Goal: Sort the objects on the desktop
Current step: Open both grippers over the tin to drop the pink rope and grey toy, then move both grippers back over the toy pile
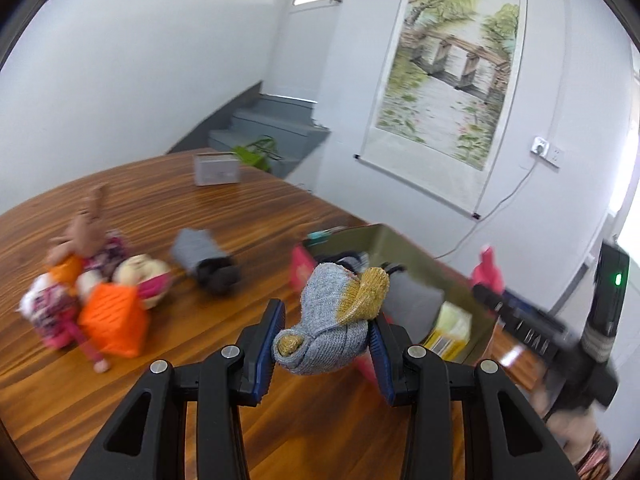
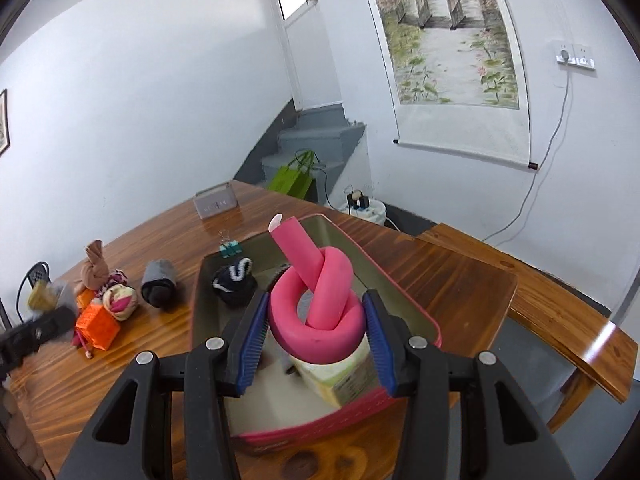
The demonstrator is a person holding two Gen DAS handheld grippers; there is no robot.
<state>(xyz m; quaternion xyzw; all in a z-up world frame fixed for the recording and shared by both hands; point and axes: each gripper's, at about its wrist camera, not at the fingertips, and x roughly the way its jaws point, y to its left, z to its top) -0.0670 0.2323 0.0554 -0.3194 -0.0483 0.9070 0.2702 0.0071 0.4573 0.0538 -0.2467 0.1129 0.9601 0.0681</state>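
1. Left gripper (image 1: 326, 334): fingers clamped on a rolled grey-and-yellow sock (image 1: 336, 316), held clear above the counter (image 1: 240, 220), just short of the bin's near-left corner.
2. Right gripper (image 2: 316, 328): fingers clamped on a knotted pink foam tube (image 2: 316, 304), held over the bin's near end, above a pale carton (image 2: 340, 372) standing inside.
3. Bin (image 2: 400, 280), pink-rimmed, near the counter's right edge: already holds a black-and-white sock bundle (image 2: 234, 282) at its far-left corner.
4. Step in hand, by judgement: drop both items into the bin.
5. Method, tube: lower it beside the carton, not on top, or it may roll out; part the fingers only once it rests.
6. Method, sock: carry it fully past the rim before release; keep the two grippers apart.
7. Remaining on the counter's left part: dark rolled sock (image 2: 159, 286), orange box (image 2: 98, 326), soft toys (image 1: 96, 240), binder clips (image 2: 229, 248).
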